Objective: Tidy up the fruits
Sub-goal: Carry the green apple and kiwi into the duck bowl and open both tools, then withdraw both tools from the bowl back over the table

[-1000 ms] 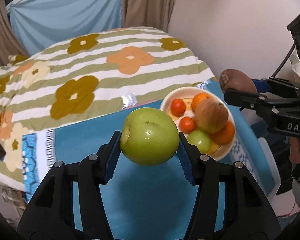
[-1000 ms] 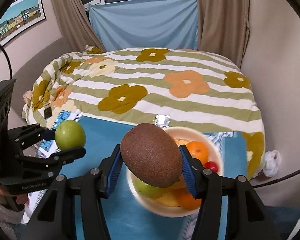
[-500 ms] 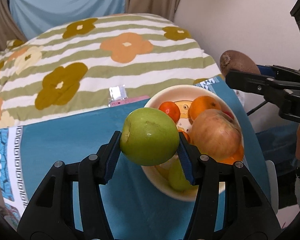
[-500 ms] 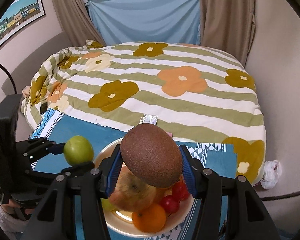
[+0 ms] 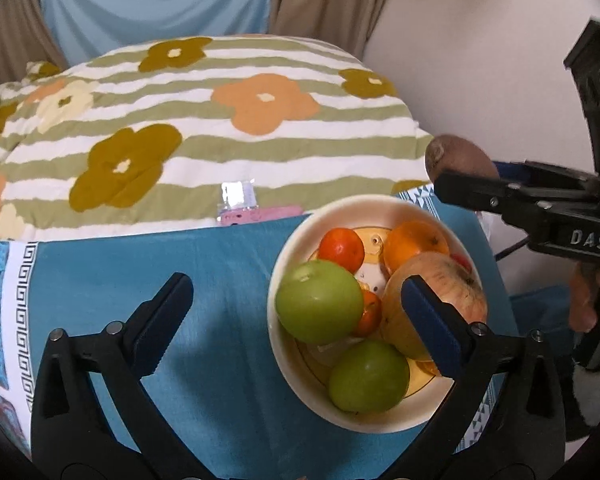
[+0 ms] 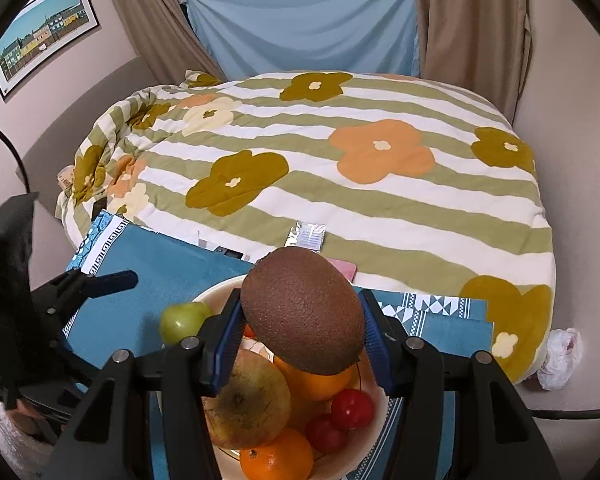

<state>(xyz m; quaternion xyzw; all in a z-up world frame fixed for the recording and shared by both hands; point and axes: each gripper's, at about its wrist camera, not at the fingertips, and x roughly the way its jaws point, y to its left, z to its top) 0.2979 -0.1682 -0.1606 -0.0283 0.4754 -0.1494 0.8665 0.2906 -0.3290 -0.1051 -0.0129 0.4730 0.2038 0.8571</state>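
A cream bowl (image 5: 288, 248) on a blue cloth holds oranges, small red fruits, a large yellow-brown apple (image 5: 440, 280) and two green apples. One green apple (image 5: 318, 306) lies at the bowl's near-left rim, free between the spread fingers of my left gripper (image 5: 300, 304), which is open above the bowl. My right gripper (image 6: 302, 340) is shut on a brown kiwi (image 6: 302, 310) and holds it above the bowl (image 6: 216, 294). The kiwi also shows in the left wrist view (image 5: 458, 158), beyond the bowl's far right rim.
The blue cloth (image 5: 204, 276) covers the table. Behind it lies a bed with a striped flower quilt (image 6: 340, 176). A small foil packet (image 6: 306, 236) and a pink item (image 5: 260, 214) lie at the quilt's near edge. A wall stands on the right.
My left gripper has opened and let go of the green apple, which now rests in the bowl. My right gripper still holds the kiwi, now above the bowl.
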